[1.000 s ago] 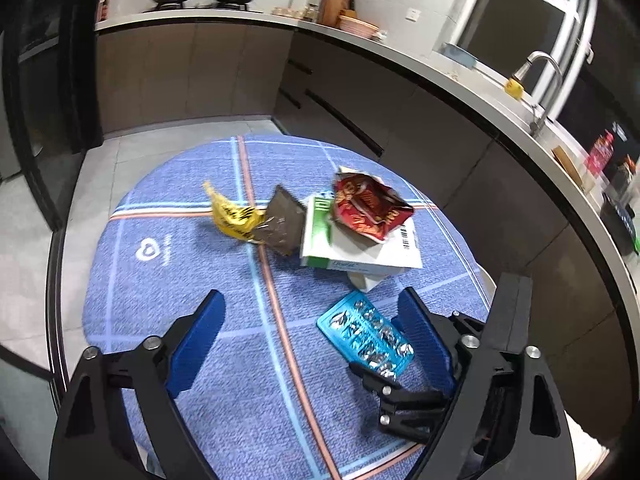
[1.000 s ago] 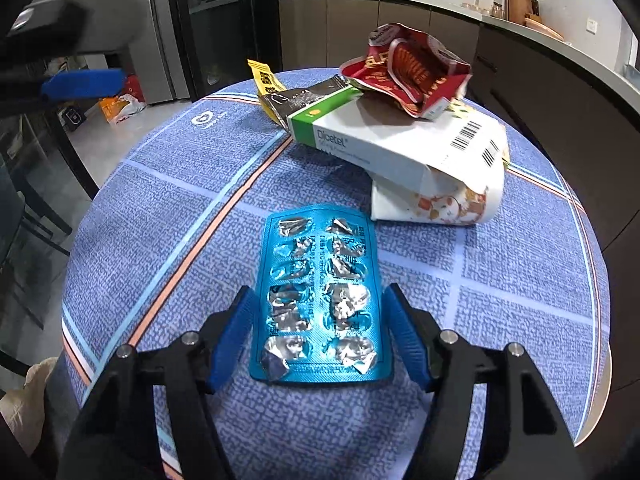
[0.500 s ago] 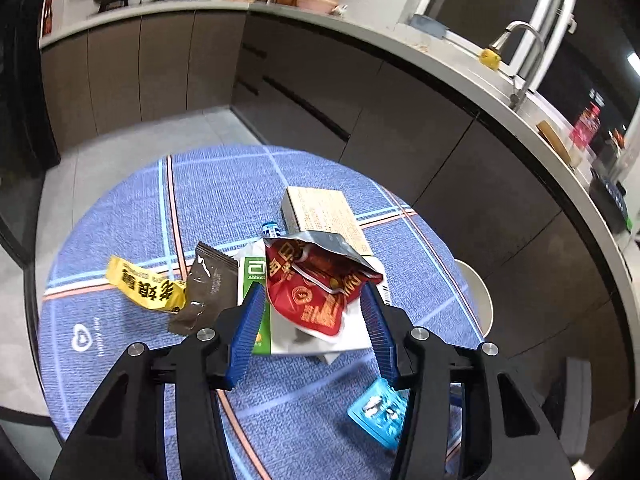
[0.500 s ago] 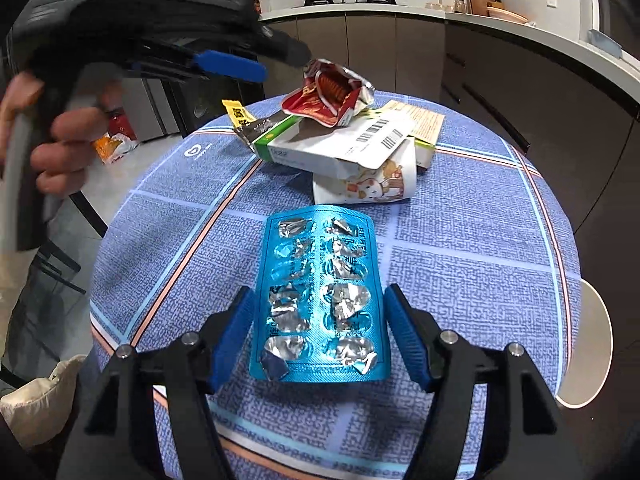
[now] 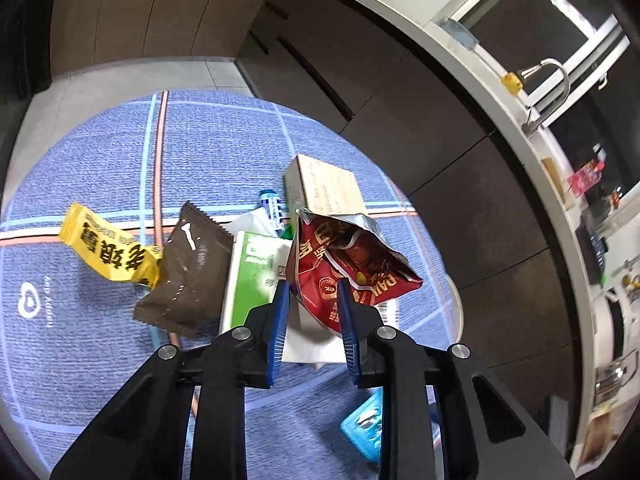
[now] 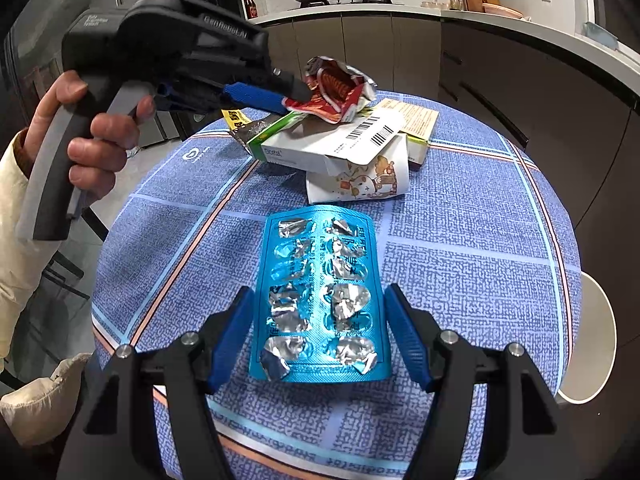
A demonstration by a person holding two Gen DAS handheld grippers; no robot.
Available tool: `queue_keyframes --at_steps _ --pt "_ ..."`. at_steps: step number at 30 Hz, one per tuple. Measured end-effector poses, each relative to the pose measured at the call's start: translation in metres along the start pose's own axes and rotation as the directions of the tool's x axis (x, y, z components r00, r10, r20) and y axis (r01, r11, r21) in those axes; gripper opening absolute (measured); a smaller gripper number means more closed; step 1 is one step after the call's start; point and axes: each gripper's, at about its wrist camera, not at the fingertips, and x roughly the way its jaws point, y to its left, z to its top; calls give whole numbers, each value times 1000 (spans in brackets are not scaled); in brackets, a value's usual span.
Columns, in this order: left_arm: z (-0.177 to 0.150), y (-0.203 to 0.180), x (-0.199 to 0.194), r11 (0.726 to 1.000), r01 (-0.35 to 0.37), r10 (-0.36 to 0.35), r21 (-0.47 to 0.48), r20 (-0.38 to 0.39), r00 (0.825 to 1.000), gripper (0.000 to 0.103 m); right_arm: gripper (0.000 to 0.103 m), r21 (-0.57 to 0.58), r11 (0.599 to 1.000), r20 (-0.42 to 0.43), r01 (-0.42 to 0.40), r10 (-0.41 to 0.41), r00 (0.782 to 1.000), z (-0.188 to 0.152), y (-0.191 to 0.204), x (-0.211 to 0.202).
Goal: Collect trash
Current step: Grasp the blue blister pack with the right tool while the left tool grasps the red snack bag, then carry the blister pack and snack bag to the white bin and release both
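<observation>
Left wrist view: the left gripper has its jaws drawn narrow around the lower end of a torn red snack bag, which lies on top of a pile of litter on a round table with a blue checked cloth. The jaws have just been closing with the bag between them; the pads look to be at the foil or pressing it, though full contact is hard to confirm. Beside the bag lie a green-and-white box, a brown wrapper and a yellow wrapper.

Right wrist view: the right gripper holds its jaws wide on either side of a spent blue blister pack lying flat on the cloth, the pads apart from its edges. A hand works the left tool over the pile.

The step in hand appears to be picking up the snack bag. Next, the grip likely needs to firm up before a lift clear of the box beneath.
</observation>
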Motion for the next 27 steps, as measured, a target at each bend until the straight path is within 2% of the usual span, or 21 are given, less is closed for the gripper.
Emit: queue_keyframes --at_steps 2,7,9,11,19,27 --pt "3 -1 2 1000 -15 15 6 8 1000 23 67 0 1000 0 -1 1 1000 0 1 1" --pt "8 -2 10 1000 6 -6 -20 -3 1000 23 67 1 1000 -3 -1 1 1000 0 0 1" --pt "6 -2 12 1000 5 -5 -16 -2 1000 6 67 3 1000 -4 -1 1 1000 0 0 2" --pt "6 -5 11 1000 14 -14 -20 7 1000 2 67 4 1000 -5 0 0 1000 1 0 2" --pt "-1 -23 -19 999 -12 9 41 82 997 2 67 29 1000 47 1 -2 999 3 -3 -14" --pt "-1 -72 -48 991 1 -21 134 141 990 2 67 68 996 139 54 -64 988 8 -26 -56"
